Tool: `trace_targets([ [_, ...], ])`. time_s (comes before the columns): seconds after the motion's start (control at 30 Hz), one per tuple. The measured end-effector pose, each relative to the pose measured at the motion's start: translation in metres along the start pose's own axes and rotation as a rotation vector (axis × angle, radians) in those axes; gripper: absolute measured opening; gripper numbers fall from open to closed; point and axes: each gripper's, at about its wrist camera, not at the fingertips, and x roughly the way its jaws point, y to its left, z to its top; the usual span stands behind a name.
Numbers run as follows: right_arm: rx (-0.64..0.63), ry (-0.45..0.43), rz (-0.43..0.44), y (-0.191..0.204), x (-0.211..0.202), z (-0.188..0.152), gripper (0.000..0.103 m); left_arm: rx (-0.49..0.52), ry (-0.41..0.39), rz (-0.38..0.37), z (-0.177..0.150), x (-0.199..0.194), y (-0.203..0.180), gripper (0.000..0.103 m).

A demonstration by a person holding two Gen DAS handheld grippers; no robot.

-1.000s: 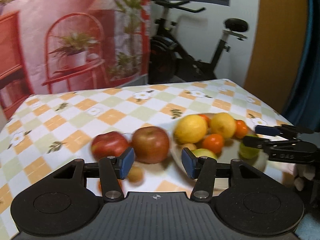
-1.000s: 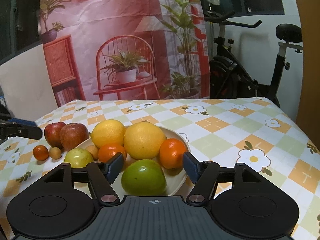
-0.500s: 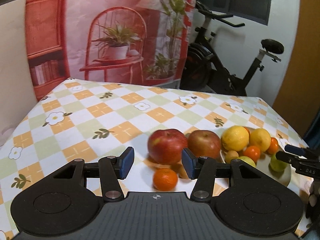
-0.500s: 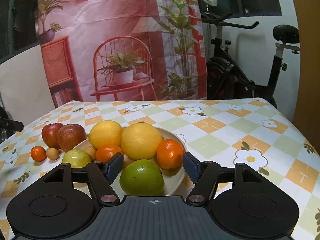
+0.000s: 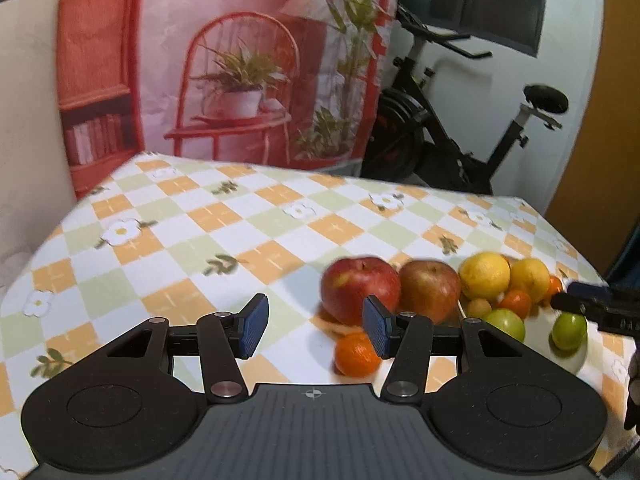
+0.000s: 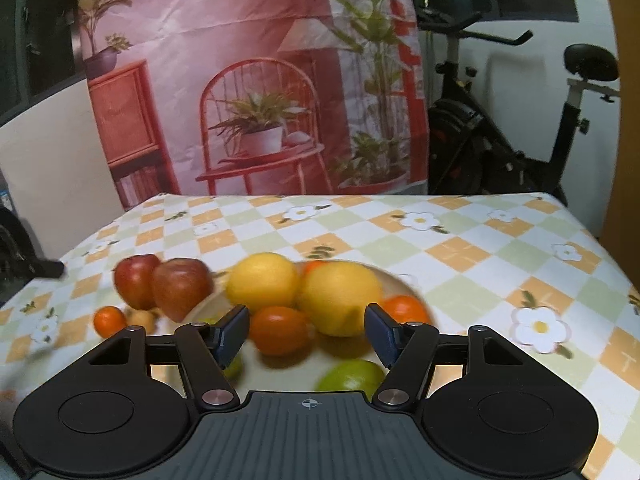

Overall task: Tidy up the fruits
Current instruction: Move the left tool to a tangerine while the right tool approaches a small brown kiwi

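Two red apples [image 5: 360, 290] [image 5: 430, 290] and a small orange [image 5: 356, 354] lie on the checked tablecloth, left of a pale plate [image 6: 402, 280]. The plate holds two large yellow citrus [image 6: 262, 282] [image 6: 340, 298], small oranges [image 6: 280, 330] and green fruits [image 6: 352, 374]. My left gripper [image 5: 314, 328] is open and empty over bare cloth, with the apples just right of its right pad. My right gripper [image 6: 307, 334] hovers open above the plate's near side, and no fruit touches its pads. It also shows at the left wrist view's right edge as the right gripper [image 5: 592, 308].
A small tan fruit [image 6: 140, 318] sits beside the small orange [image 6: 110, 320] on the cloth. An exercise bike [image 6: 500, 140] and a printed backdrop [image 6: 260, 80] stand behind the table. The table's far edge and right edge [image 6: 600, 240] are in sight.
The left gripper has swung left, so the apples now sit right of its pads instead of between them. The right gripper has risen and moved over the plate, and the green fruit now sits lower in its view.
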Motion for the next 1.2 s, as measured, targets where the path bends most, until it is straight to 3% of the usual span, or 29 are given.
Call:
trace_targets([
  [0.13, -0.020, 0.039, 0.037, 0.028, 0.006, 0.008, 0.061, -0.012, 0.040, -0.067, -0.007, 0.015, -0.004, 0.055],
  [0.47, -0.063, 0.104, 0.068, 0.062, 0.018, 0.015, 0.058, -0.005, 0.115, -0.128, -0.019, 0.044, -0.007, 0.054],
  [0.67, -0.060, 0.129, 0.058, 0.064, 0.025, 0.014, 0.058, -0.022, 0.115, -0.139, -0.021, 0.047, -0.006, 0.053],
  [0.73, -0.063, 0.133, 0.058, 0.065, 0.026, 0.014, 0.058, -0.024, 0.117, -0.140, -0.022, 0.047, -0.005, 0.044],
  [1.0, -0.076, 0.146, 0.066, 0.070, 0.029, 0.012, 0.057, -0.038, 0.120, -0.141, -0.024, 0.049, -0.001, 0.038],
  [1.2, -0.072, 0.148, 0.072, 0.071, 0.029, 0.012, 0.050, -0.012, 0.112, -0.130, -0.025, 0.047, -0.005, 0.037],
])
